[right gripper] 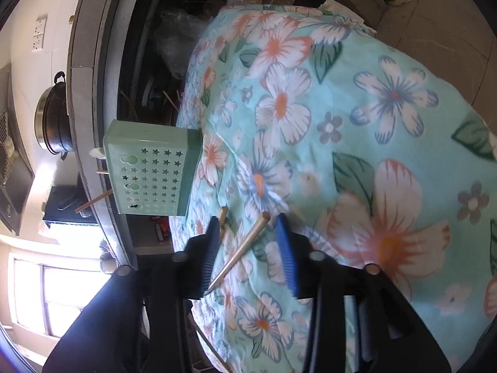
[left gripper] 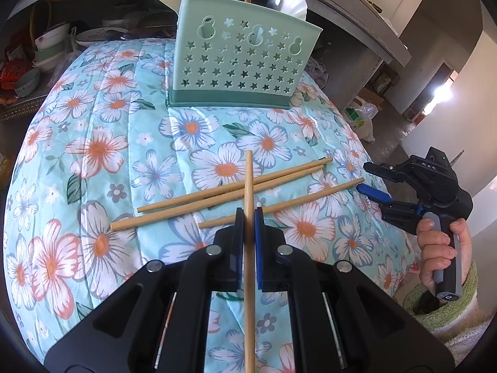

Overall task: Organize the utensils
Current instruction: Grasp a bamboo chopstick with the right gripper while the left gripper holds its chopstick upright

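Observation:
My left gripper (left gripper: 249,213) is shut on a wooden chopstick (left gripper: 248,180) that points away toward the mint-green star-holed utensil holder (left gripper: 242,62). Three more chopsticks (left gripper: 217,191) lie crosswise on the floral cloth (left gripper: 93,143) under it. The holder has chopsticks and spoons standing in it. My right gripper (left gripper: 362,177) is at the cloth's right edge, held in a hand (left gripper: 435,248). In the right wrist view the right gripper (right gripper: 247,219) is open, rolled on its side. One chopstick (right gripper: 242,248) lies slantwise between its jaws, ungripped. The holder (right gripper: 149,168) is beyond.
Stacked bowls (left gripper: 49,46) sit on a shelf at the far left under a concrete counter (left gripper: 357,15). A plastic bag (left gripper: 360,118) lies on the floor past the cloth's right edge. A dark pot (right gripper: 52,118) stands on the counter.

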The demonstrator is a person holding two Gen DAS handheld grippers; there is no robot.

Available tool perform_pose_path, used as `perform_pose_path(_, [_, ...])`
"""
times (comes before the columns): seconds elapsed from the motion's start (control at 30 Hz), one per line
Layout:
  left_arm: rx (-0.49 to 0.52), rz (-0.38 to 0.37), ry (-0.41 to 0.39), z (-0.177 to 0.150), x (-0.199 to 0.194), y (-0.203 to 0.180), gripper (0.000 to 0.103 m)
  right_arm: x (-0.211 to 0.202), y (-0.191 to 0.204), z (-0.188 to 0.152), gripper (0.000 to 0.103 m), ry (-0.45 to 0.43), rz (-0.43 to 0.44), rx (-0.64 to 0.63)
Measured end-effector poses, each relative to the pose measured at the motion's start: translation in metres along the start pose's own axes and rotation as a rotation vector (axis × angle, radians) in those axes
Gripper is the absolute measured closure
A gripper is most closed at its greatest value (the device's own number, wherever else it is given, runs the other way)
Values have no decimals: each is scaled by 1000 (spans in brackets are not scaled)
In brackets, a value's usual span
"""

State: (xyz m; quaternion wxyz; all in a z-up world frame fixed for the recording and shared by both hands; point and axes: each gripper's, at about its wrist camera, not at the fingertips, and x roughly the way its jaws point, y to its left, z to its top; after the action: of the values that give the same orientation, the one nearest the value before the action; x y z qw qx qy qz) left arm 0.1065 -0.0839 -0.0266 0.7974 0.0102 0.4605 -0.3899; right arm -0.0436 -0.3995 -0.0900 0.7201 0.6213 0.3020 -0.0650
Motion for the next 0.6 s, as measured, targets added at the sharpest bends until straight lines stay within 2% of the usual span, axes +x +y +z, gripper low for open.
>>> perform_pose_path(0.2, [5, 0, -8, 1, -2, -2, 98, 10, -4, -5, 63, 14, -5, 44])
perform_pose_path(0.47, [4, -6, -6, 1, -2, -5, 98, 31, -6, -6, 91, 4, -32, 77])
perform_pose_path(0.6, [6, 0, -7, 1, -3, -6, 98, 26, -1, -9, 92, -8, -20, 49])
